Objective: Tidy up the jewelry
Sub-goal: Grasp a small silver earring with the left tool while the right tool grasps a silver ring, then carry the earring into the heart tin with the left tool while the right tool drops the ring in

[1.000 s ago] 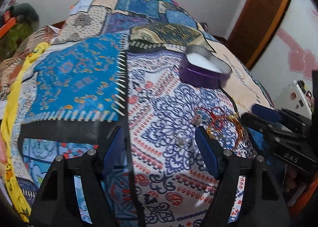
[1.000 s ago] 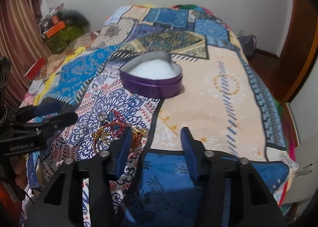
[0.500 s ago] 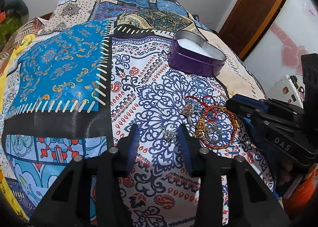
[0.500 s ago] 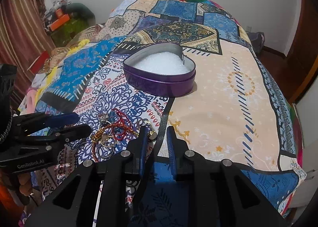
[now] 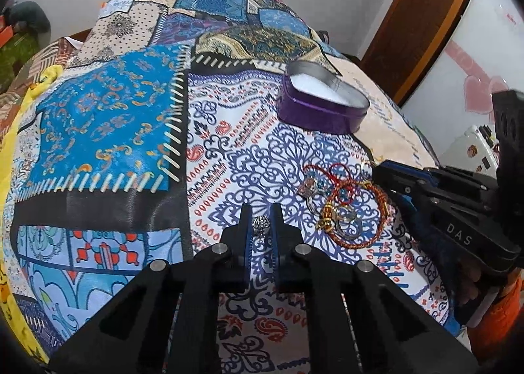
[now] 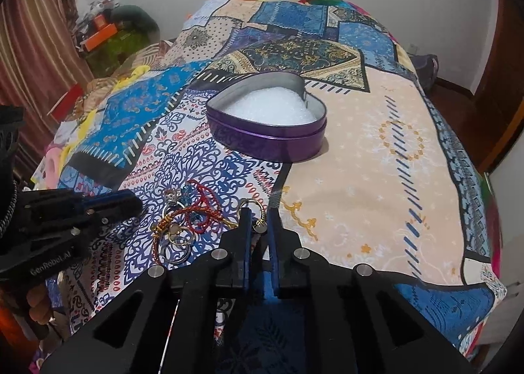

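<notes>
Left wrist | left claw [image 5: 261, 226] pinches silver ring [image 5: 261, 225] | right claw [image 6: 259, 226] clamps small charm [image 6: 259, 226]

Patchwork bedspread [image 6: 376, 151]: purple heart tin [image 6: 267, 131], jewelry heap [image 6: 193, 213].

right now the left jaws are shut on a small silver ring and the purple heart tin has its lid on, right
Not quite. The purple heart tin has no lid on it: it stands open on the bedspread, showing white filling inside, as the right wrist view shows plainly. The rest holds: in the left wrist view the left gripper has its jaws shut on a small silver ring.
</notes>
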Available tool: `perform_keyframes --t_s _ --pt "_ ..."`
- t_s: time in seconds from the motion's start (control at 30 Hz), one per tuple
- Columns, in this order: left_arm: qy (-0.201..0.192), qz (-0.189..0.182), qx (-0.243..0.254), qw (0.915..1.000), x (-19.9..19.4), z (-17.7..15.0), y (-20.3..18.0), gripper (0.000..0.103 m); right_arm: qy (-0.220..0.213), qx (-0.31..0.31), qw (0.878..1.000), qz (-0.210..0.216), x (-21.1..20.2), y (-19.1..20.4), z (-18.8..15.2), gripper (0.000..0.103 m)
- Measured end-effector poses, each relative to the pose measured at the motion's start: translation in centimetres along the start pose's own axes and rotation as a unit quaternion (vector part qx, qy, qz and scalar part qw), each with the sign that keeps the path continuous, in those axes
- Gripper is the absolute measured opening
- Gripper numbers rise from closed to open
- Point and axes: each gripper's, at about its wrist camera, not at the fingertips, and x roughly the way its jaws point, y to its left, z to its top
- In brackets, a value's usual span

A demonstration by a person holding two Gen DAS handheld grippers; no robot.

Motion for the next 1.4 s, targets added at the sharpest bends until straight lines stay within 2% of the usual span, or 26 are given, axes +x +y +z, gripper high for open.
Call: perform_keyframes --t_s 0.43,0.8,1.13,1.4 --pt "-0.052 0.014 0.009 0.9985 -2.8 2.0 -0.6 0.009 -0.044 0.018 0.999 -0.016 -3.0 -1.1 0.8 0.008" --pt "-0.116 0.031 0.029 0.9923 -5.3 6.2 -1.2 0.009 -0.092 0.017 0.995 -0.022 -4.7 -1.8 3.2 0.008" --pt "-0.118 0.02 0.049 0.9916 -3.2 9.1 -2.4 0.009 -0.121 0.008 0.992 -0.022 -5.2 -2.5 5.9 0.008" --pt "-0.099 -0.018 0.053 0.9935 -0.6 11.0 -3.2 0.009 -0.094 -0.012 0.996 0.002 -2.6 -2.6 7.4 0.008"
